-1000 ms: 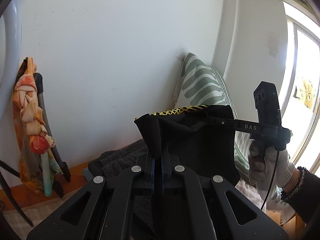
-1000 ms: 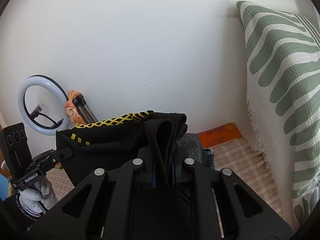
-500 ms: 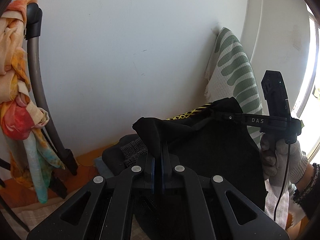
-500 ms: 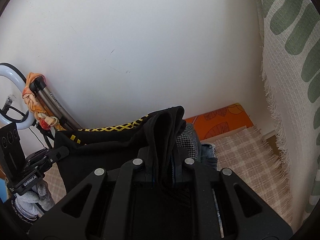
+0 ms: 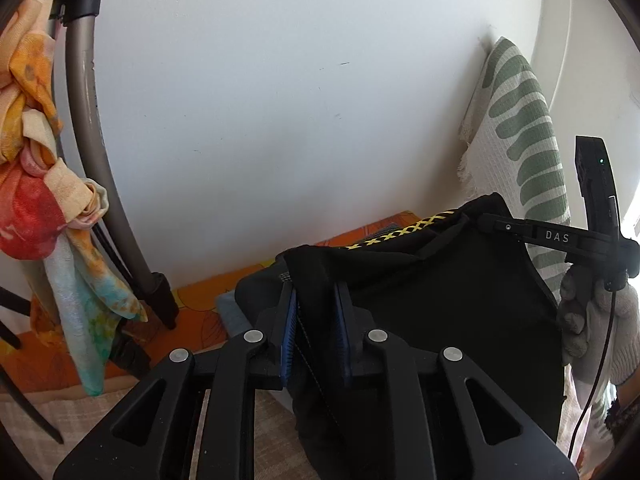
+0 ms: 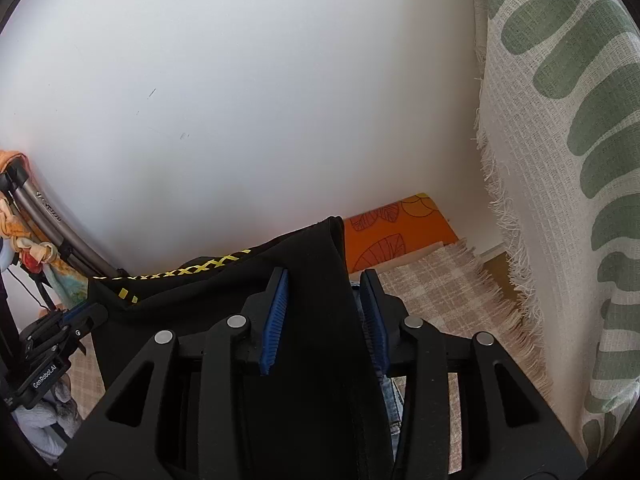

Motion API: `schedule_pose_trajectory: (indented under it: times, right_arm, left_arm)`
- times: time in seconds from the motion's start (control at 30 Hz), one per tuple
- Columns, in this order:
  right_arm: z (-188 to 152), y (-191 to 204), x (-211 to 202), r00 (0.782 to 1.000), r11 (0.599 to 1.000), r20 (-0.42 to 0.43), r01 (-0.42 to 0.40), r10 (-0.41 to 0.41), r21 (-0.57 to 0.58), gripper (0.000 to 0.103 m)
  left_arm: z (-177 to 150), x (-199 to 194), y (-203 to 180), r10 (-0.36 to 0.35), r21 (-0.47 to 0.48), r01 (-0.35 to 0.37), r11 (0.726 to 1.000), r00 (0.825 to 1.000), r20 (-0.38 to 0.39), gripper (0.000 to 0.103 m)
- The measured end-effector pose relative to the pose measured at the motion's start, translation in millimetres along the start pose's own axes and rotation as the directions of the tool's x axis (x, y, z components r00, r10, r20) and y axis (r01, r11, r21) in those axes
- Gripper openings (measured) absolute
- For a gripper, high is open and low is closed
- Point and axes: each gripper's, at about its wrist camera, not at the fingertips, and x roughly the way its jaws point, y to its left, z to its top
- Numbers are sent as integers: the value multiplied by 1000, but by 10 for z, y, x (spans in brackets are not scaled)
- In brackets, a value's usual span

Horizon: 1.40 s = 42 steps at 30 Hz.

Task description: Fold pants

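We see the left gripper (image 5: 314, 304) with its blue pads spread apart, black pants (image 5: 440, 292) draped between them. The right gripper (image 6: 324, 296) is likewise parted around the cloth. The pants hang stretched between both, their yellow-stitched waistband (image 6: 192, 270) uppermost, before a white wall (image 5: 280, 100) and a green-striped pillow (image 6: 560, 120)

From the left wrist view, bare wall (image 5: 280, 100) closes the way at 12 o'clock, a tripod leg (image 5: 86, 128) hung with a scarf (image 5: 48, 208) blocks 9 to 10 o'clock, and the green-striped cushion (image 5: 520, 128) stands at 2 o'clock. From the right wrist view that cushion fills 1 to 4 o'clock, leaving a gap over the checked cloth (image 6: 444, 284) at 3 o'clock.
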Motion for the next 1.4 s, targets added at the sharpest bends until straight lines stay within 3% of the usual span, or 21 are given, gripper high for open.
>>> schedule_pose_trajectory:
  times: [0.07,0.13,0.27,0.37,0.47,0.7,0.83,1.23,1.4]
  right_arm:
    - [-4,6,-64,999,999,1,35,-35,-4,56]
    - [-1,1,-160,999,999,15,52,-52,7,64]
    - [-12,28,-391,996,997,45,78,-79,15,68]
    - [-113,85,-622,995,997,61,78,-79,15,70]
    - [-274,232,-899,991,994,85,105,-102,-30,75]
    - [-662,507,-1569,984,991,138,124,-117,-43,85]
    - [-889,710,-1925,975,987,182,144,-130,-68,96]
    - [-1722,1043,-2601,962,985,219,171,-161,-28,97]
    - [-2043,1178,-2693,954,976,225,214,-199,-44,97]
  left_arm:
    - [-1,-48,6,-6,19,6,1000,1000,0,19]
    - [-7,-125,8,11,41,-12,999,1000,15,19]
    - [-34,-340,53,10,41,-11,999,999,40,52]
    - [-85,-595,47,8,68,-13,998,998,62,55]
    - [-174,-904,0,14,76,-20,997,996,85,72]
    - [-420,-1682,-205,20,111,-34,993,992,126,80]
    - [-555,-2108,-324,24,127,-44,991,988,156,82]
    - [-1189,-2917,-429,25,99,-44,994,982,188,89]
    - [-1474,-3070,-374,46,75,-63,995,976,215,99]
